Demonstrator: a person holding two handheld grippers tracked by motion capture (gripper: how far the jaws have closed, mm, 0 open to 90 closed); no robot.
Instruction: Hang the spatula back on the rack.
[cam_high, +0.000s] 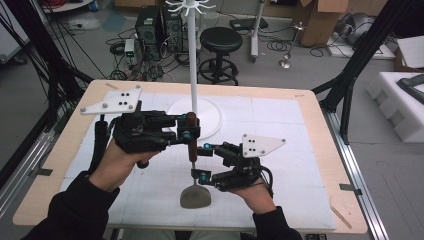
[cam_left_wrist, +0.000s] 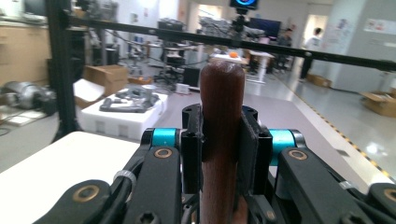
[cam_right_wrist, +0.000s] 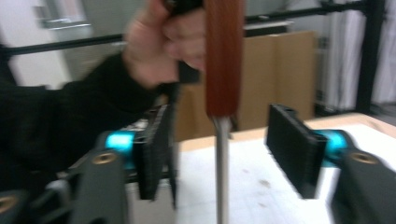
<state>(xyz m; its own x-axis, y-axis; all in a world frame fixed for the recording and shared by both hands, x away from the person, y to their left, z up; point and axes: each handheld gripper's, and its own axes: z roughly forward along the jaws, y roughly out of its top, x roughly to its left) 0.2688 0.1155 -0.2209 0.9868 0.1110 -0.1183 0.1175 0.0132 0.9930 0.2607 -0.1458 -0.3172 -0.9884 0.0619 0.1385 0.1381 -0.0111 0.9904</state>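
Observation:
A spatula with a brown wooden handle (cam_high: 191, 134), a thin metal shaft (cam_high: 193, 164) and a grey head (cam_high: 195, 196) is held upright over the white mat. My left gripper (cam_high: 189, 131) is shut on the upper handle (cam_left_wrist: 222, 140), jaws pressed against both sides. Just below it, my right gripper (cam_high: 202, 161) is open, and its two pads (cam_right_wrist: 292, 144) stand well apart on either side of the metal shaft (cam_right_wrist: 221, 172) without touching it. The left hand (cam_right_wrist: 163, 42) shows blurred behind the handle (cam_right_wrist: 224, 56) in the right gripper view.
A white hook stand rises right behind the spatula, with a slim pole (cam_high: 193, 65) on a round base (cam_high: 212, 117). The white mat (cam_high: 290, 165) covers most of the wooden table (cam_high: 320, 150). A black stool (cam_high: 220, 42) and cables lie beyond the far edge.

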